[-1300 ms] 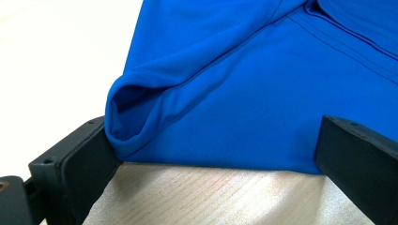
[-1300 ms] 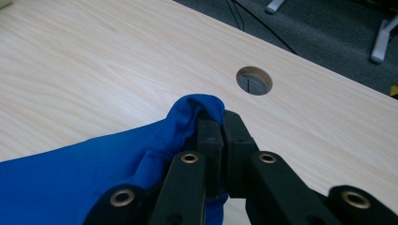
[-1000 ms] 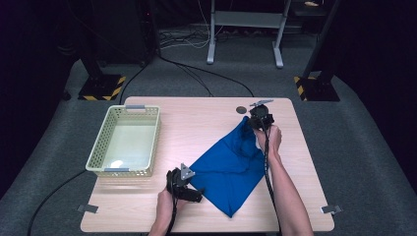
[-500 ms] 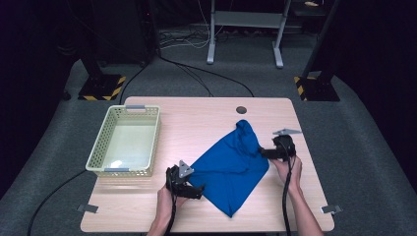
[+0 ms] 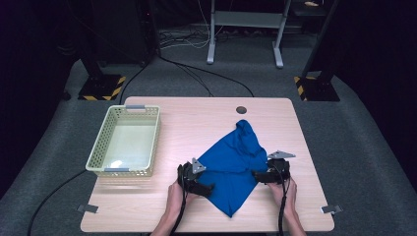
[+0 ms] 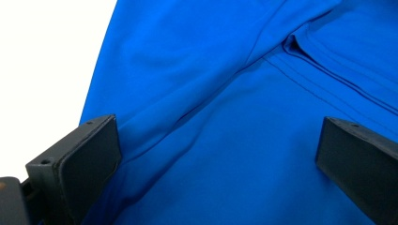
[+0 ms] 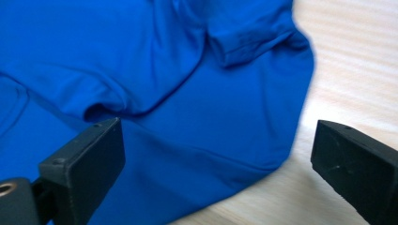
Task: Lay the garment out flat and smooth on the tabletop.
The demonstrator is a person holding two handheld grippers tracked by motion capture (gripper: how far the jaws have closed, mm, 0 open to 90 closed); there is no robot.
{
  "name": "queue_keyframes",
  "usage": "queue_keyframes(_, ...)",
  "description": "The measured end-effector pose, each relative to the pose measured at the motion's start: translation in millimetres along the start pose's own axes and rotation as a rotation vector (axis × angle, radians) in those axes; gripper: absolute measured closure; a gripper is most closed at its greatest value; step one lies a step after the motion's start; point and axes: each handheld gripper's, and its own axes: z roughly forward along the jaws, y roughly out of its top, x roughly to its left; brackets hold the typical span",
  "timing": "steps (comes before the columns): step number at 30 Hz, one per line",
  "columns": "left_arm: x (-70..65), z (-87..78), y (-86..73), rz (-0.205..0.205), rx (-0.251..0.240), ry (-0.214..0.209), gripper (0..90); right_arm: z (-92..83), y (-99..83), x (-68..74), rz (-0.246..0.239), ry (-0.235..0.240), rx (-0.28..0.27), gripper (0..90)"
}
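Between both sets of wide jaws, blue cloth (image 5: 235,169) lies flat on surface (image 5: 196,115): left gripper (image 5: 205,189) at its left edge, right gripper (image 5: 256,175) moved in to its right edge.

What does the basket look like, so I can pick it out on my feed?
Find the light wooden table in the middle of the dark room, then look at its left half. The basket sits there, left of the crumpled blue cloth. It is a pale yellow-green rectangular tray with perforated walls and nothing inside, the one rigid container on the table.
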Motion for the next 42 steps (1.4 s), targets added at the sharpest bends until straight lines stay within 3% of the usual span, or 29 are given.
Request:
queue_keyframes(3, 0.2, -1.5, -1.9, 0.003, 0.000, -0.006, 0.1, 6.3, -1.9, 6.3, -0.039, -0.031, 0.018, 0.5)
queue_keyframes(6, -0.1, -6.3, -6.6, 0.005, -0.001, -0.002, 0.3, 5.6, -4.4, 11.9, -0.049, -0.031, 0.012, 1.0)
queue_keyframes(17, -5.4, -17.6, -17.6, 0.000, -0.006, 0.014, 0.3, -4.0, -15.7, 19.1, -0.077, -0.002, 0.001, 0.6)
queue_keyframes(20, -3.2, -19.2, -15.0, -0.016, -0.018, 0.005, 0.0, -3.3, -14.4, 17.2, -0.071, 0.000, -0.001, 0.5)
queue_keyframes(22, -4.4, -19.7, -7.3, -0.004, -0.034, 0.017, 0.0, -3.0, -13.7, 13.6, -0.050, 0.008, -0.003, 0.2)
queue_keyframes(25, -6.1, -11.6, -1.4, 0.007, 0.003, 0.021, 0.0, -2.9, -14.6, 15.5, -0.058, -0.007, -0.002, 0.3)
queue_keyframes(27, -8.9, -7.0, -4.1, 0.012, 0.022, 0.006, 0.0, -2.5, -14.9, 18.4, -0.071, -0.008, 0.001, 0.4)
queue_keyframes(29, -9.5, -8.6, -8.9, -0.004, -0.001, 0.007, 0.2, -3.2, -16.0, 20.5, -0.080, -0.003, 0.002, 0.4)
queue_keyframes(40, -11.6, -21.7, -21.5, 0.014, -0.009, 0.008, 0.2, -5.1, -17.5, 23.5, -0.087, 0.009, 0.008, 0.0)
queue_keyframes(42, -9.4, -22.6, -20.6, 0.010, -0.016, 0.016, 0.0, -7.7, -17.6, 21.0, -0.082, 0.000, -0.030, 0.0)
